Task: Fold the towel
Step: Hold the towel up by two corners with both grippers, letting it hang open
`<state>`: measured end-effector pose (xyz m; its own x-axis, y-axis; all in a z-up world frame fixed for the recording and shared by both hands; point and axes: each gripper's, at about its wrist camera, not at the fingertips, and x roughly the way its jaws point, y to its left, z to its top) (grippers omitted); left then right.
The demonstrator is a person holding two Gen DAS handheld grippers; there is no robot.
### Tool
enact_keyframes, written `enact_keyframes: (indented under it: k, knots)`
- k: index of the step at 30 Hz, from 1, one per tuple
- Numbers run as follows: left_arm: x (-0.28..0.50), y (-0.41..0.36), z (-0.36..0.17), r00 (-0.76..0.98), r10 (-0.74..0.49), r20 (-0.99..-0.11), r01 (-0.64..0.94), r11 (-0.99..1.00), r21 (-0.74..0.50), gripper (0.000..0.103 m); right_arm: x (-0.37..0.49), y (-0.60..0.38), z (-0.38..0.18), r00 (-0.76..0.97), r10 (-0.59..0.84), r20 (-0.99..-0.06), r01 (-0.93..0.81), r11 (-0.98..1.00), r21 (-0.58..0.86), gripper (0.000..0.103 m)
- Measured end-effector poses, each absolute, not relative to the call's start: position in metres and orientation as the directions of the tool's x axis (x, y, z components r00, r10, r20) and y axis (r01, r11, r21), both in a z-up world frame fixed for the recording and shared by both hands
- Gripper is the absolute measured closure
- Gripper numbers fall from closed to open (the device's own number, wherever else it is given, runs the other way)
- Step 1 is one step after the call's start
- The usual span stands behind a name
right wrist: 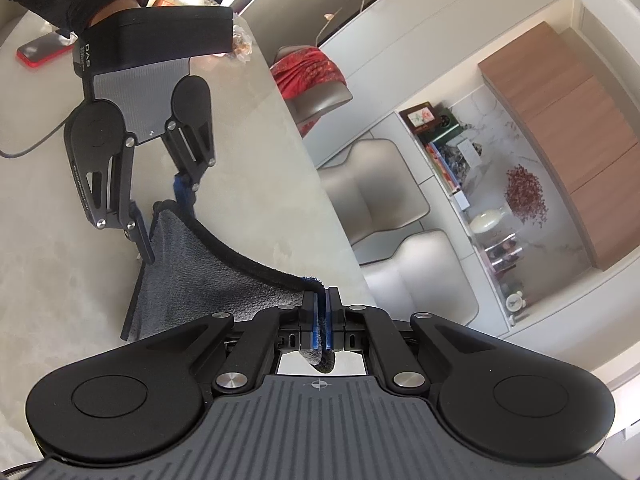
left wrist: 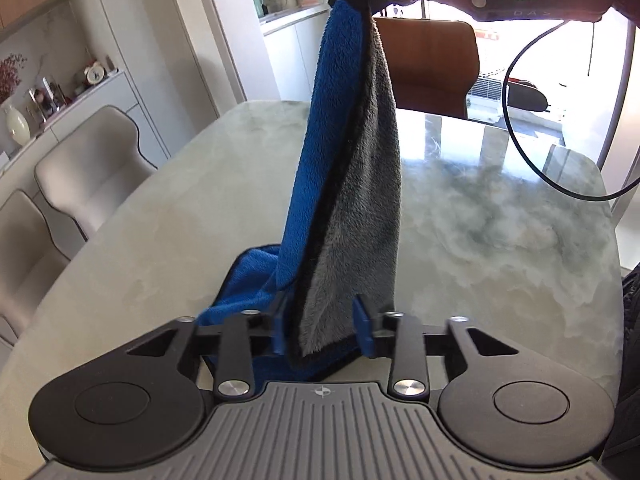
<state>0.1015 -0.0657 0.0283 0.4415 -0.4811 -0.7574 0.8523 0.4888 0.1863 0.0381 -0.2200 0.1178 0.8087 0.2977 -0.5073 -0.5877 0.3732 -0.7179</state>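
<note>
Right gripper (right wrist: 322, 320) clamps 1 towel (left wrist: 352, 184) corner, raised above the table (left wrist: 500, 220). Left gripper (left wrist: 325, 330) straddles the lower edge, unclamped. Risk: closing off-edge misses the hem.

One towel (left wrist: 352, 184), one table (left wrist: 500, 216), two grippers (left wrist: 324, 328) (right wrist: 322, 320), two pale chairs (left wrist: 86, 160), one brown chair (left wrist: 432, 64), one red phone (right wrist: 42, 51)

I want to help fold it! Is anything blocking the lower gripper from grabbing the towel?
Nothing visible blocks it. The towel already hangs between the left gripper's open fingers, which have not pinched it, while the right gripper holds its top corner shut above the table.
</note>
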Motion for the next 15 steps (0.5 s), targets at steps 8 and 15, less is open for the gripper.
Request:
enact_keyframes:
  k: [8, 15]
  knots:
    - [0.095, -0.065, 0.024, 0.451, -0.434, -0.780, 0.845, 0.490, 0.216, 0.100, 0.040, -0.221, 0.113, 0.808, 0.307, -0.503, -0.589, 0.398, -0.703, 0.100]
    - [0.084, -0.070, 0.029, 0.520, -0.398, -0.756, 0.822, 0.474, 0.316, 0.100, 0.040, -0.227, 0.114, 0.823, 0.293, -0.487, -0.568, 0.443, -0.693, 0.100]
